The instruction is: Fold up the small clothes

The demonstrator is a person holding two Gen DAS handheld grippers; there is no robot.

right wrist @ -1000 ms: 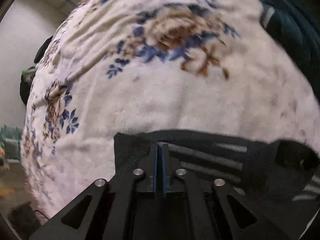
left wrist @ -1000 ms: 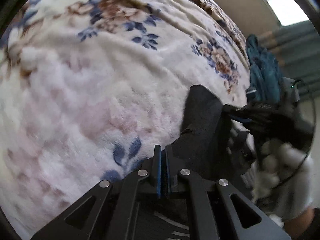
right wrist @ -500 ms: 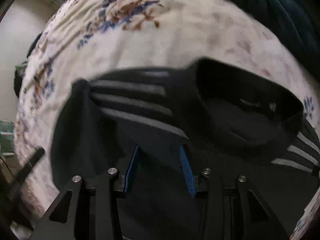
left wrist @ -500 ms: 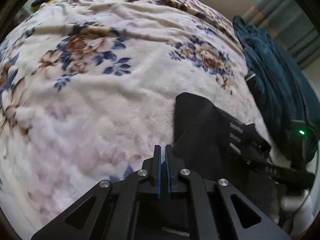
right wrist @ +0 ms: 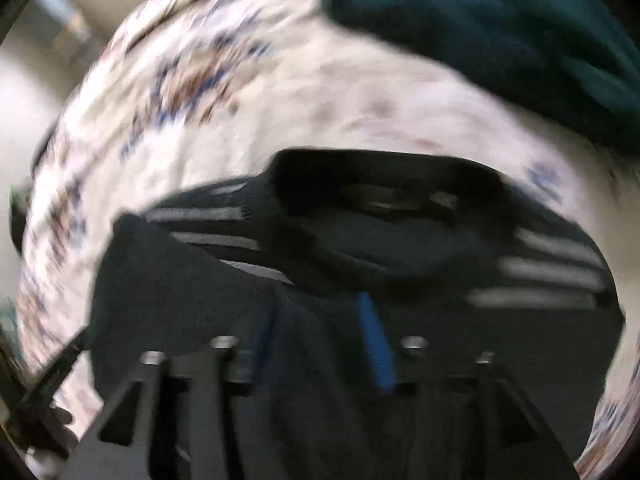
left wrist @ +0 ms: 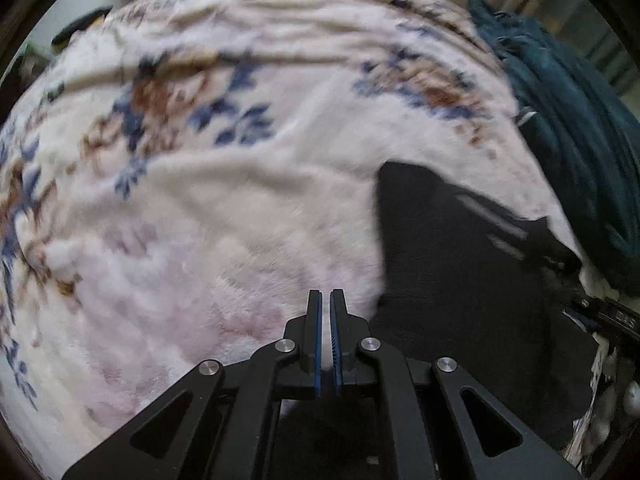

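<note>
shorts lie crosswise, waistband away; right gripper opening — left gripper clenched, empty

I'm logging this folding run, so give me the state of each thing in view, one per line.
Shirt: black, striped, lying partly folded on the blanket.
Blanket: spread out, rumpled.
Teal cloth: bunched beside the shirt.
Left gripper: shut, empty.
Right gripper: jaws opening over the shirt.

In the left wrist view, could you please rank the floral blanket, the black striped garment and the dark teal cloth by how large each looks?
1. Floral blanket, filling most of the frame.
2. Black striped garment, at lower right.
3. Dark teal cloth, at the right edge; fisheye distortion and cropping make ranks two and three unsure.
</note>
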